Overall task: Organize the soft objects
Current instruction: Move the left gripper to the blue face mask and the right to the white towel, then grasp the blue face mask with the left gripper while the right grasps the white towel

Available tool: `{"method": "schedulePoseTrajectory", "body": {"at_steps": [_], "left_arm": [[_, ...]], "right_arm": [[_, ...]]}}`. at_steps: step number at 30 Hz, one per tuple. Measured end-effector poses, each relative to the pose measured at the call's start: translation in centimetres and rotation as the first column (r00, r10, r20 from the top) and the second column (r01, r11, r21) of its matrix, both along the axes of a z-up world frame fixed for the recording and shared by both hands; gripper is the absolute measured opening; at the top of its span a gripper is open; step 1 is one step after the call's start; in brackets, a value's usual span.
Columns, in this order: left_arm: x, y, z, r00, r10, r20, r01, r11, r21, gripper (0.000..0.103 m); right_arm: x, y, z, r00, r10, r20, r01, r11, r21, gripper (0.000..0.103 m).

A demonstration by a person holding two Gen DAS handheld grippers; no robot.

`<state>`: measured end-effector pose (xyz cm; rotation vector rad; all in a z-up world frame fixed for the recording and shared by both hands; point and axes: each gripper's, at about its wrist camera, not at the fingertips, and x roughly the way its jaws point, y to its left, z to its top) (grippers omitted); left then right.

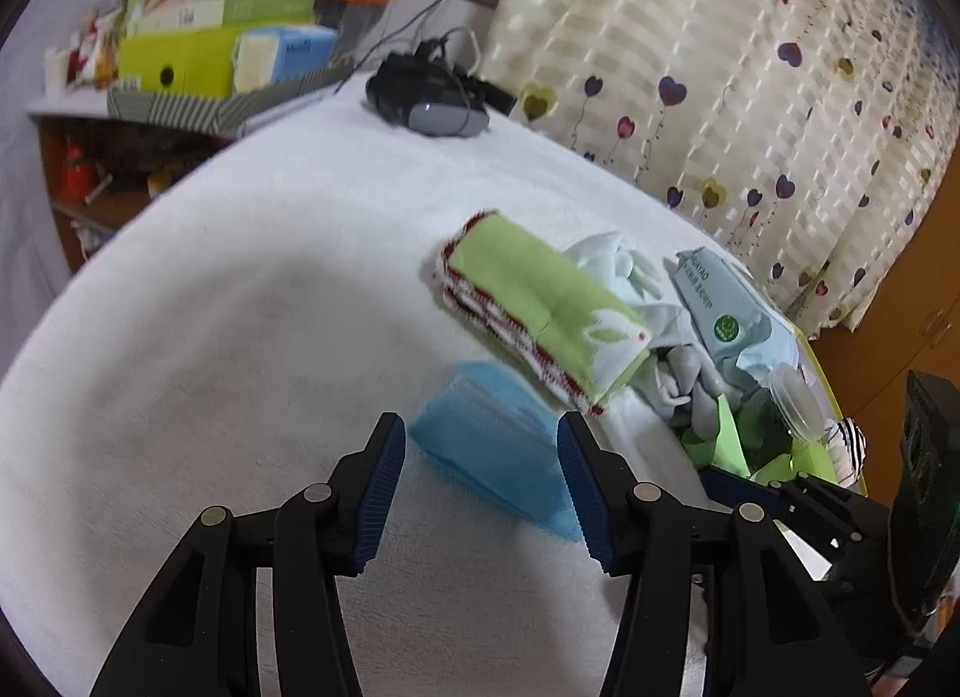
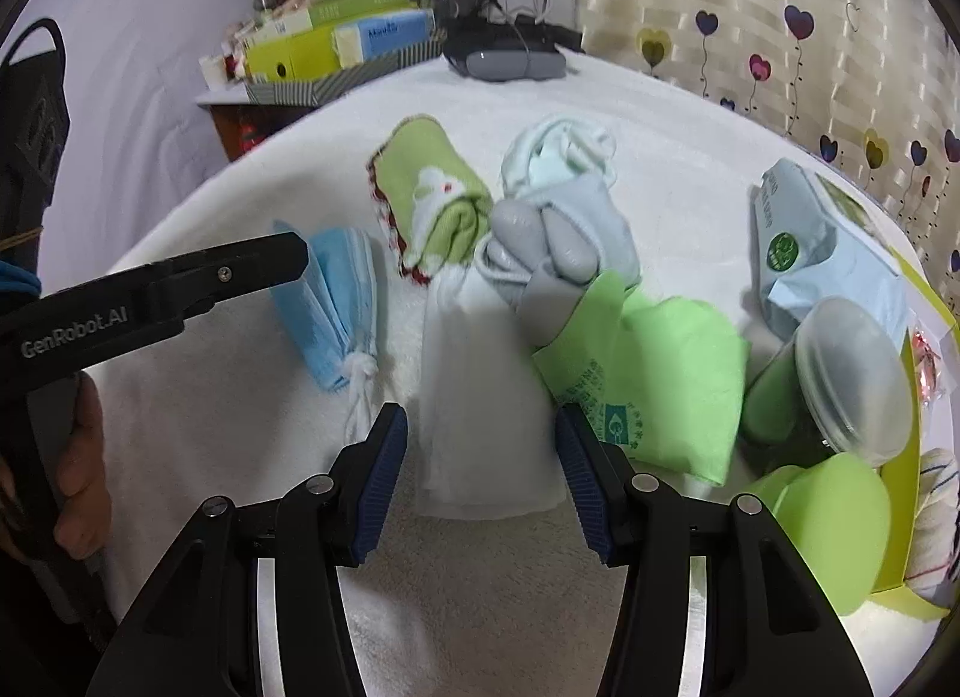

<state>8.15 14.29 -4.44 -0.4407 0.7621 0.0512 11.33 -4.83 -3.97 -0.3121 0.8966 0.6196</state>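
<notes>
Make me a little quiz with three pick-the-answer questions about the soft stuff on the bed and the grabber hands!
1. Where does the blue face mask bundle lie compared with the green towel in the right wrist view?
A. To its left
B. On top of it
C. Far behind it

2. What colour is the edging on the green towel?
A. Yellow
B. Red
C. Black

3. How are the right gripper and its fingers?
A. Shut on the towel
B. Shut on nothing
C. Open, with a white cloth lying between them

Answers: 1 A, the bundle lies left of the towel on the white blanket. 2 B, a red trim runs along the towel's edge. 3 C, the two blue pads stand wide apart and grip nothing. The left gripper is open too.
</notes>
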Motion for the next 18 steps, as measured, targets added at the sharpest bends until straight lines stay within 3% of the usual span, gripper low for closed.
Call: {"method": "schedulePoseTrajectory", "body": {"at_steps": [5,9,11,18], "left_arm": [[0.1,0.4,-0.3,1.000,-0.007,0.007,0.007,1.000,-0.028,0.052],[0.1,0.6,-0.5,1.000,-0.022,0.010,0.023,0.999,-0.048,0.052],[0.0,0.7,-0.4,0.999,-0.028,0.015,0.029,0.998,-0.057,0.052],[-0.3,1.1,-0.3,0.999,-0.049,0.022,0.050,0.997,-0.066,0.055]], "right_arm": [[0.6,0.2,-0.5,0.999,-0.028,-0.024,0.028,1.000,-0.013,0.053],[0.1,1.0,-0.3,1.000,-0.008,0.007,0.008,1.000,-0.030,0.034],[-0.1,1.2,-0.1,1.000,0.001,0.020,0.000,1.000,-0.030,0.030],[-1.9,2.8,0.1,0.995,0.100,0.002,-0.100,0.995,-0.008,0.029]]}}
